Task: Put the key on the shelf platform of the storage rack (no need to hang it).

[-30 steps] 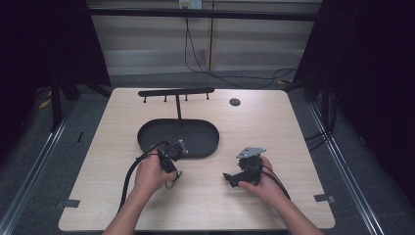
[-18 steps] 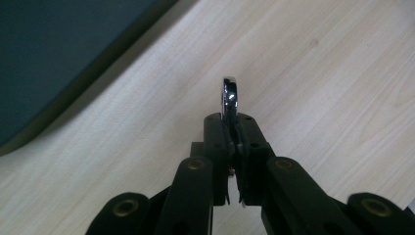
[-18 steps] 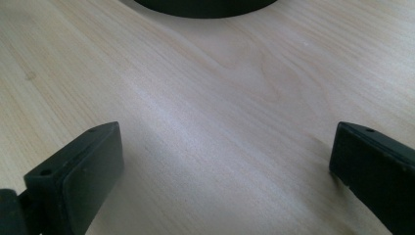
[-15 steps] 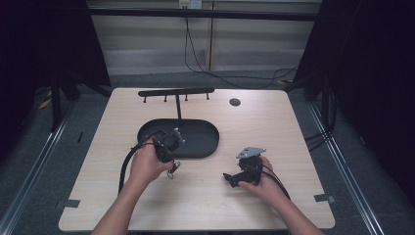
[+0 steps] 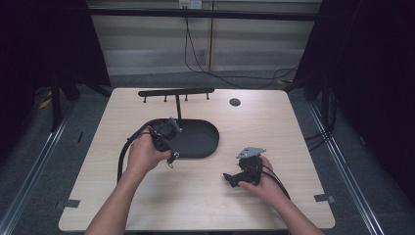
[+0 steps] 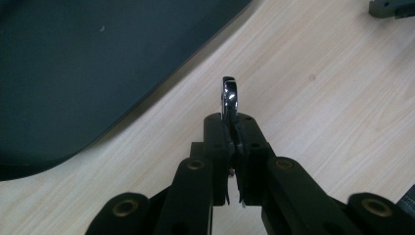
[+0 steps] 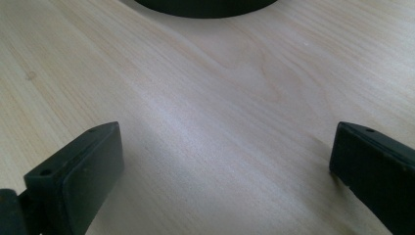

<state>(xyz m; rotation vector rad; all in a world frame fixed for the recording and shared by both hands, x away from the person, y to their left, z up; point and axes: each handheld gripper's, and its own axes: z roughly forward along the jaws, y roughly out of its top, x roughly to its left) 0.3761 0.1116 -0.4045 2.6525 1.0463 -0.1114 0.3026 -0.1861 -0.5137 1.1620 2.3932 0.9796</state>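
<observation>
Left gripper pinching a small shiny metal piece mid-frame; right gripper spread wide, lower frame

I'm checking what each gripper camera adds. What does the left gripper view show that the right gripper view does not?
Left gripper view: the left gripper is shut on a small shiny metal piece that sticks up past its fingers, and a wide part of the black oval tray lies beside it. What the metal piece is cannot be told.

Right gripper view: the right gripper is open, its fingers far apart, with nothing between them.

Both: the light wooden table below, and some of the black tray.
</observation>
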